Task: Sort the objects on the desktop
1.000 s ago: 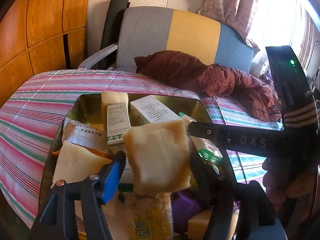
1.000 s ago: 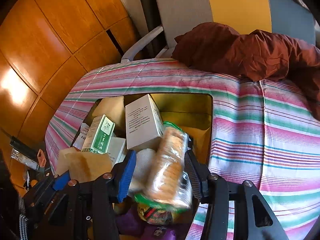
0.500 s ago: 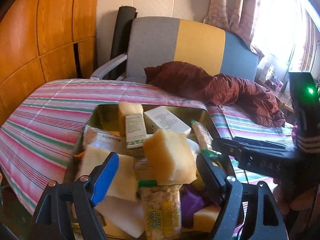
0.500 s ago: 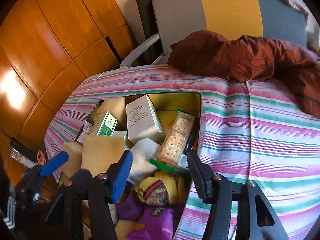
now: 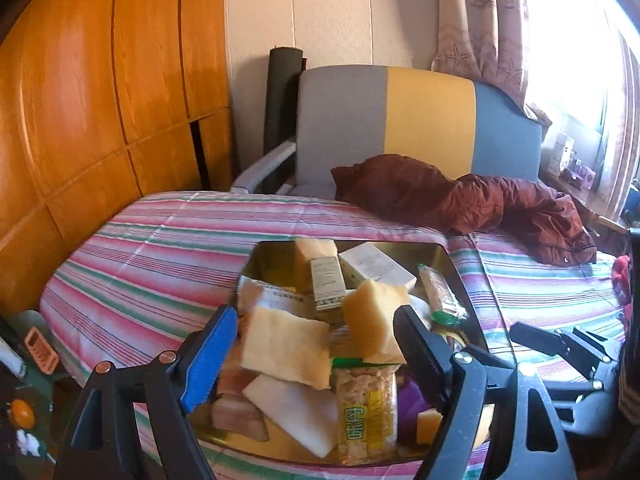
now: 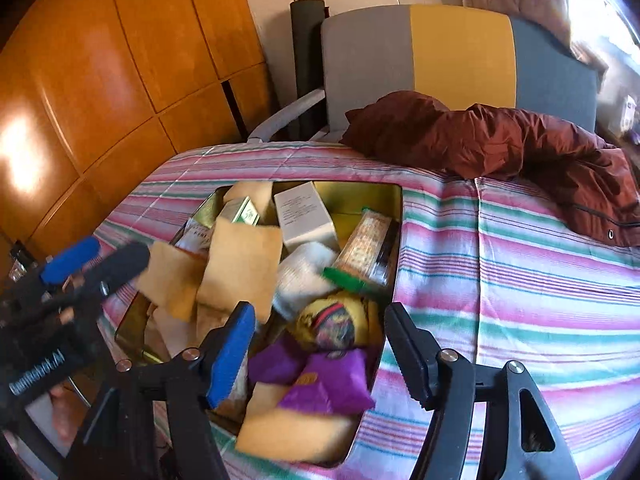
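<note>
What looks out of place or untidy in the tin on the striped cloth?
The tin is overfilled: sponges, boxes and packets lie heaped at all angles. One yellow sponge stands tilted on top of the heap, and a cracker packet leans against the tin's right wall. Nothing has spilled onto the cloth.

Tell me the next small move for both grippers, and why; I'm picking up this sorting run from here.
Probably lift both grippers clear of the gold tin and look for anything left outside it. The left gripper is open with nothing pinched; the right gripper has its jaws opening, also empty. The yellow sponge and the cracker pack already rest on the tin's pile.
</note>
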`<state>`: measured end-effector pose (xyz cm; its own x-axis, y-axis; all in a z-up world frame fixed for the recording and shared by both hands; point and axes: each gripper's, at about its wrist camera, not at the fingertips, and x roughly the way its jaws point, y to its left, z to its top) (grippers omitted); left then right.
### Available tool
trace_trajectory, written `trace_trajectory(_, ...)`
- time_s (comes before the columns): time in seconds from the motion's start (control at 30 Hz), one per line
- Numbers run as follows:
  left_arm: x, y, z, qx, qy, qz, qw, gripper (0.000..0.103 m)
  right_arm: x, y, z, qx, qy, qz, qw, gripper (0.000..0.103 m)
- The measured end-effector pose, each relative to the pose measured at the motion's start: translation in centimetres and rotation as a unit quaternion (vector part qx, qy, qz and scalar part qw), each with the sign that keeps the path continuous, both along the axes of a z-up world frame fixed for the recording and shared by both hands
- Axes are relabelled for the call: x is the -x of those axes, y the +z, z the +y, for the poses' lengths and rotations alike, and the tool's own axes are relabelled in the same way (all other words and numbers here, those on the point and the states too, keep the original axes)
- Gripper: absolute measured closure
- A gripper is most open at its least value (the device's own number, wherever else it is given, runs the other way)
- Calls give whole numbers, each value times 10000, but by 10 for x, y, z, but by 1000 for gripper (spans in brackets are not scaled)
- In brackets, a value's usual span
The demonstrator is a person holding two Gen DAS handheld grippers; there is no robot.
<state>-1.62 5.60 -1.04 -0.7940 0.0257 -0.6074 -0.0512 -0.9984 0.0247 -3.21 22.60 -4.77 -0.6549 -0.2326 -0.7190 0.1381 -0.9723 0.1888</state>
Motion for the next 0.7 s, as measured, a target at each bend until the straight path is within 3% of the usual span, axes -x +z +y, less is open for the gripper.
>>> trace_trajectory(0.2,-12,8,-2,-89,25,106,9999,21,-19,-1,-6,-71,2,73,9999,35)
trace_trajectory(0.4,-17,6,2,59,50,98,9999,22,-31,-2,-9,-154,6,102,9998,34)
trace_trajectory(0.6,-17,2,3,84,-14,86,9999,38,-36,-5,-12,-275,12,96,9996,34)
trace_trajectory(0.7,-15,1,2,-7,-73,20,10000,38,-36,-4,-12,-309,-5,115,9995,34)
